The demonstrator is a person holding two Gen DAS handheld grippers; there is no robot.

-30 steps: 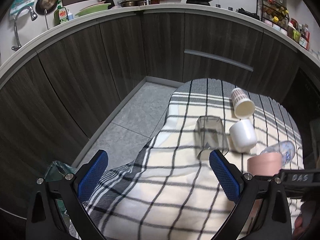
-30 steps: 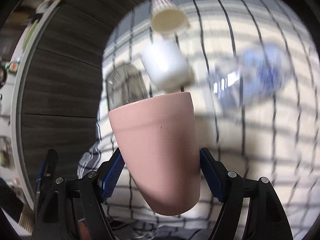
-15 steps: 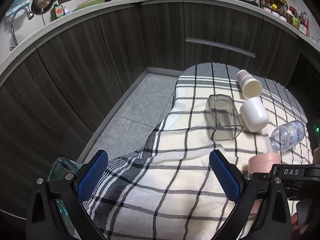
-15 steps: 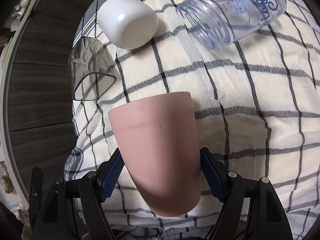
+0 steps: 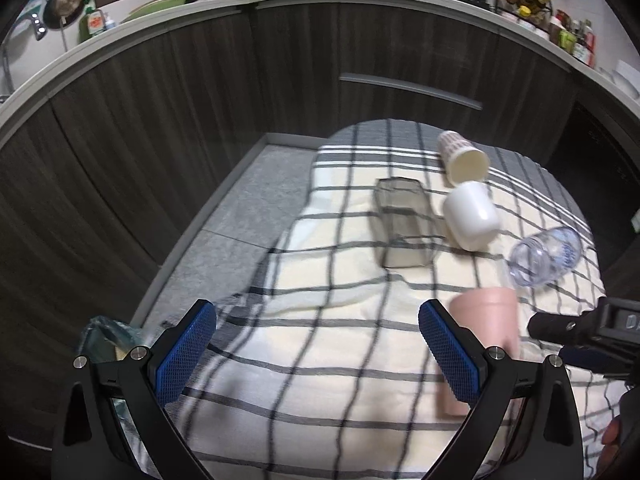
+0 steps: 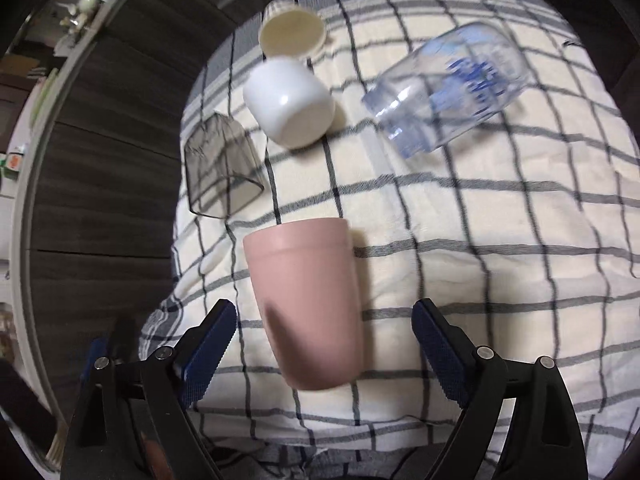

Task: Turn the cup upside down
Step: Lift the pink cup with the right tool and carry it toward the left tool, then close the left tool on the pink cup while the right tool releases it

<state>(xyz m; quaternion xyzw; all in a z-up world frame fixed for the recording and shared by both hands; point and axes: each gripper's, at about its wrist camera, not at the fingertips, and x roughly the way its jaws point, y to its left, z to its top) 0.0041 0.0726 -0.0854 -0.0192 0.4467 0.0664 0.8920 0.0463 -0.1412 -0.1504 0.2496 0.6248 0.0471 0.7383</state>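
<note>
The pink cup (image 6: 306,300) stands mouth-down on the checked cloth (image 6: 460,280), its closed base toward the camera. My right gripper (image 6: 323,326) is open, its blue pads apart from the cup on both sides. In the left wrist view the pink cup (image 5: 486,320) shows behind the right pad, with the right gripper's black body (image 5: 580,328) beside it. My left gripper (image 5: 314,340) is open and empty above the cloth's near part.
On the cloth lie a smoky clear tumbler (image 6: 218,168), a white cup (image 6: 290,104), a paper cup (image 6: 290,32) and a clear bottle with blue print (image 6: 448,88). Dark cabinets (image 5: 160,120) and grey floor (image 5: 224,220) lie beyond the cloth's left edge.
My right gripper has opened and let go of the pink cup, which now stands mouth-down on the cloth. The left gripper stays open and has shifted slightly.
</note>
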